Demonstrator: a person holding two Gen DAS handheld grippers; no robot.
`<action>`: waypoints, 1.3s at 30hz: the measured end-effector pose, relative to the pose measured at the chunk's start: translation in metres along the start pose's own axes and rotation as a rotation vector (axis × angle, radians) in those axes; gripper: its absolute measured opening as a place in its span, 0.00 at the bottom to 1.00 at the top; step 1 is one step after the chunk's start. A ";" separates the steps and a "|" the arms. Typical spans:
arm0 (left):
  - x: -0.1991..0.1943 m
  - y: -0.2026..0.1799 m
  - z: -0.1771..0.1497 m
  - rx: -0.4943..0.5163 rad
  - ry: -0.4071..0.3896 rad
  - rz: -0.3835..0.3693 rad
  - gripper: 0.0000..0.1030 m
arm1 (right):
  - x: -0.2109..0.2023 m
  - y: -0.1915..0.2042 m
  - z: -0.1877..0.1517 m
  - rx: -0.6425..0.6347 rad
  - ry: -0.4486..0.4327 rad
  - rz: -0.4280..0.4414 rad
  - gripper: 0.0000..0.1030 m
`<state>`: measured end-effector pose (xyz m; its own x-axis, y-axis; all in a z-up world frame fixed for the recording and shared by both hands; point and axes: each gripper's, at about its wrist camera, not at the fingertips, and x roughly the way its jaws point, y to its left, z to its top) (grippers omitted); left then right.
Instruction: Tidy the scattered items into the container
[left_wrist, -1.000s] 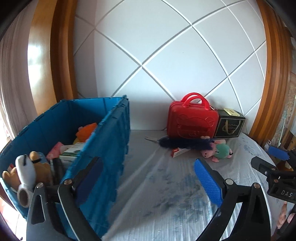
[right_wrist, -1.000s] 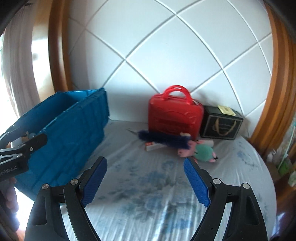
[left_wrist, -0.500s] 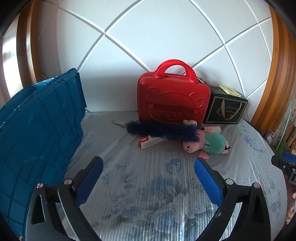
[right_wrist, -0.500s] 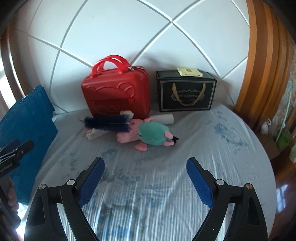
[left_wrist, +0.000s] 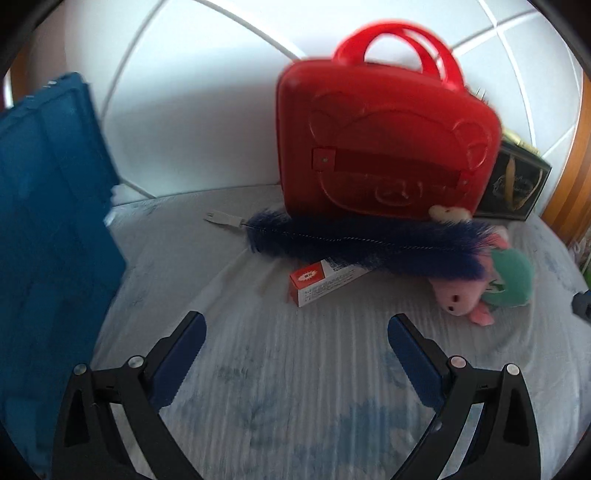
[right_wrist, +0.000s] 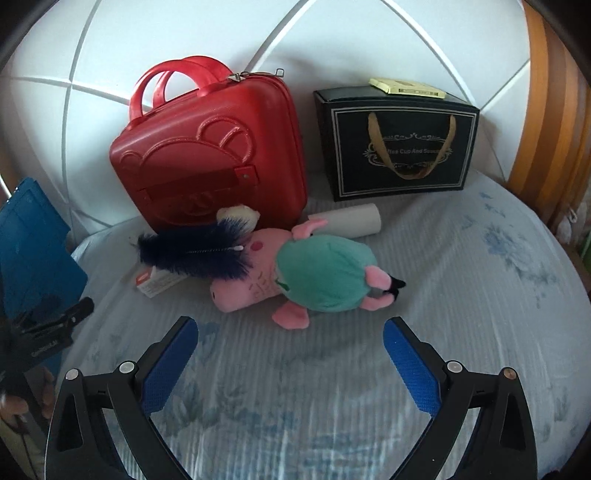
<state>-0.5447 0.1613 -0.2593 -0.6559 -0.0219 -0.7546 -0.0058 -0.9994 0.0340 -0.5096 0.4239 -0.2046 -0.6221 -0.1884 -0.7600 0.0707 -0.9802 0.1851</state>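
Hovering over the bedsheet (right_wrist: 461, 258), both grippers gape empty — right gripper (right_wrist: 290, 345), jaws just widened, faces the plush pig (right_wrist: 295, 273); left gripper (left_wrist: 295, 339) faces the red-and-white box (left_wrist: 325, 280)

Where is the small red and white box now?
In both views the red and white box lies on the bed, partly under the blue feather, before the red case.

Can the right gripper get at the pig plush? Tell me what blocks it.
Probably yes. The right gripper is open, with bare sheet between it and the pig plush. Only the feather wand overlaps its head.
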 end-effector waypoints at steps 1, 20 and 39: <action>0.018 -0.002 0.001 0.018 -0.001 -0.001 0.97 | 0.010 -0.001 0.000 0.009 -0.007 -0.005 0.99; 0.139 -0.059 -0.012 0.082 0.060 -0.079 0.38 | 0.106 -0.054 0.008 -0.131 -0.002 -0.041 0.99; 0.100 -0.072 -0.081 -0.037 0.109 -0.013 0.32 | 0.061 0.006 -0.030 -0.310 0.029 0.080 1.00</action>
<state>-0.5488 0.2294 -0.3904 -0.5700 -0.0100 -0.8216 0.0158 -0.9999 0.0012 -0.5233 0.4047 -0.2685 -0.5825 -0.2628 -0.7692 0.3552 -0.9334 0.0500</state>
